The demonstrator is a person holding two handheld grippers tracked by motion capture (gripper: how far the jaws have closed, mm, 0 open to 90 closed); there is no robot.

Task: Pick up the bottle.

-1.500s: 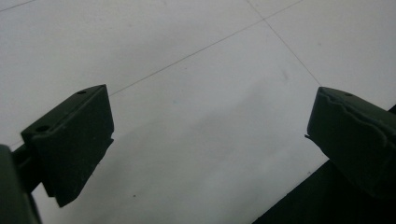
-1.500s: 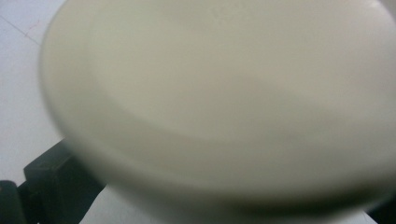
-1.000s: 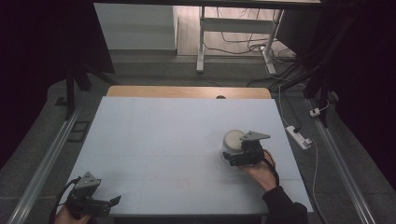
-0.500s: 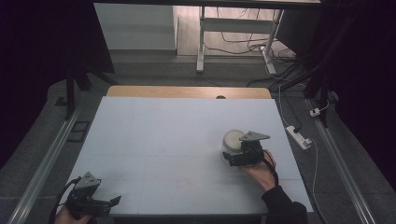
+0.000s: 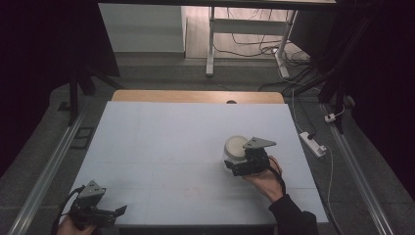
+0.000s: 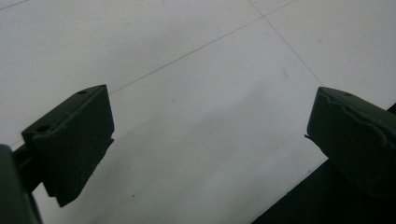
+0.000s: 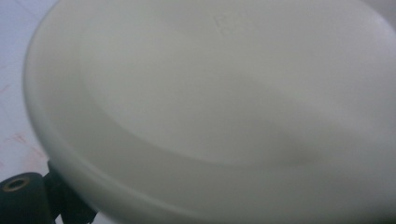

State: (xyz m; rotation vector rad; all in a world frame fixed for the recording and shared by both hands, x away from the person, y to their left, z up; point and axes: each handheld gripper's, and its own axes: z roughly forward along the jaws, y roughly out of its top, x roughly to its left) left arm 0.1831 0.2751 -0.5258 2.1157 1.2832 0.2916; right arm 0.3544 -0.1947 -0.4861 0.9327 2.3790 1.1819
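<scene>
the table (image 5: 161,147) has a pale blue-grey top marked with thin seam lines, and a bare wooden strip (image 5: 195,96) runs along its far edge with a small dark hole in it. grey floor (image 5: 372,171) surrounds it, with metal rails (image 5: 44,171) on both sides. a white power strip (image 5: 313,143) lies on the floor to the right, its cord trailing off. beyond the table stands a white-legged frame (image 5: 211,44) over a lit patch of floor tangled with cables (image 5: 254,44). the side areas are dark, nearly black.
</scene>
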